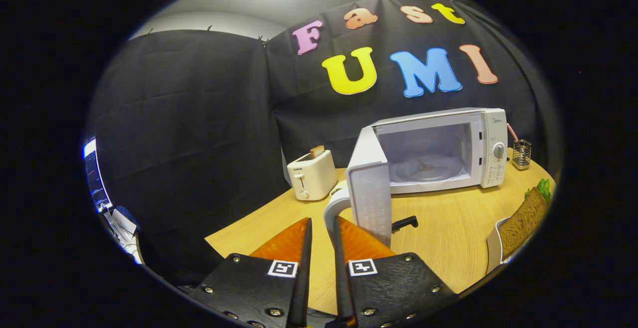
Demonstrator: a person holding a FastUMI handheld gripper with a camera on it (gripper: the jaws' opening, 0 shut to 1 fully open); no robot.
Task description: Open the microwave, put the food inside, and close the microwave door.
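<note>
Left of the desk (438, 238): a lit screen (97, 176) and some papers against the booth wall. Near the desk's back-left edge: a toaster (311, 174) with a slice standing upright in its slot.

Just ahead: gripper (321, 228) with fingers drawn close, a narrow slot between them, the white handle (333, 213) of the microwave door (371, 196) sitting at the fingertips. Cannot tell whether both fingers press on the handle or merely flank it. Door swung wide, standing roughly edge-on toward the gripper, hinged at the left side of the microwave (438, 148). A small dark object on the desk just right of the door, too small to name.

Along the back edge: the microwave, long axis running along that edge, cavity mouth facing the front edge, turntable bare. Right of it, a wire holder (521, 154) at the back-right corner.

At the front-right edge: the food (523, 221), a brown-bread sandwich with green leaf at the far end, lying in a white dish (493, 248). Long axis from the front edge toward the back-right corner, leafy end pointing away. Well apart from the gripper.

Judged stage: door open, food not yet inside.

Risks:
- Door in the path between gripper and dish; a sideways sweep could knock it half shut.
- A pinch on the bread alone could squash it or shed filling.
- Dish near the desk's edge; a nudge could tip it off.
</note>
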